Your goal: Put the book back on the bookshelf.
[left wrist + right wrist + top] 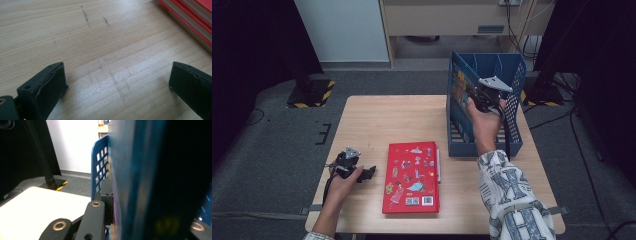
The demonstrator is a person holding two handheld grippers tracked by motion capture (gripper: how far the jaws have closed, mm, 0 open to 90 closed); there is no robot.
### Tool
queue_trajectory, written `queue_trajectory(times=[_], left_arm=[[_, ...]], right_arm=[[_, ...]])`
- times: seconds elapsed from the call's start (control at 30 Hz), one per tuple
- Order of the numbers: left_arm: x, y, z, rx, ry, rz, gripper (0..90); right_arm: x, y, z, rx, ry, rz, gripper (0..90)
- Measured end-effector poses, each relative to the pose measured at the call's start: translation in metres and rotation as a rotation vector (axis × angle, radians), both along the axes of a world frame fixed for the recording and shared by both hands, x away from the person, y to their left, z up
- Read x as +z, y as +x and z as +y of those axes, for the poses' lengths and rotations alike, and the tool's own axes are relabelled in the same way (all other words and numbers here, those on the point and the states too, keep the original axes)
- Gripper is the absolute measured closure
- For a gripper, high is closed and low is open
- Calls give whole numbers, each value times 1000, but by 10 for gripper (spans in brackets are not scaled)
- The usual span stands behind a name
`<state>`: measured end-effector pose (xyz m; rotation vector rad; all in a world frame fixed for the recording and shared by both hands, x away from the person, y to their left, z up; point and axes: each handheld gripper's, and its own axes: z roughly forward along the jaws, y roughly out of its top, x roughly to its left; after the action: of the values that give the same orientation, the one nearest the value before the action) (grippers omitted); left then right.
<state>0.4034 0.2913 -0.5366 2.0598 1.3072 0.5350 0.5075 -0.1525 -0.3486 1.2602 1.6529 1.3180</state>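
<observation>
A blue picture book (459,86) stands upright against the left wall of a blue mesh crate (513,98) at the table's back right. My right gripper (476,98) is shut on that book inside the crate. In the right gripper view the book's cover (150,182) sits blurred between the jaws, with one finger (107,192) pressed flat on it beside the crate wall (99,162). A red picture book (412,177) lies flat at the front centre. Left of it my left gripper (368,173) rests low on the table, open, with bare wood between its jaws (117,85).
The wooden table (377,120) has free room at its back left. The red book's edge (192,17) lies just right of the left gripper. Black stands with striped bases (312,92) sit on the floor beyond the table.
</observation>
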Motion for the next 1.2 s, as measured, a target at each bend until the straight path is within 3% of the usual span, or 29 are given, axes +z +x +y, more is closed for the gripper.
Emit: queue_trajectory(times=[0.4, 0.57, 0.73, 1.2], left_arm=[[0, 0, 0, 0, 1, 1, 2], [0, 0, 0, -1, 1, 1, 2], [0, 0, 0, 0, 1, 2, 2], [0, 0, 0, 1, 1, 3, 1]], right_arm=[[-2, -9, -4, 25, -49, 59, 804], [-2, -11, -5, 37, -52, 63, 796], [5, -14, -4, 54, -54, 53, 762], [27, -13, -2, 95, -98, 99, 727]])
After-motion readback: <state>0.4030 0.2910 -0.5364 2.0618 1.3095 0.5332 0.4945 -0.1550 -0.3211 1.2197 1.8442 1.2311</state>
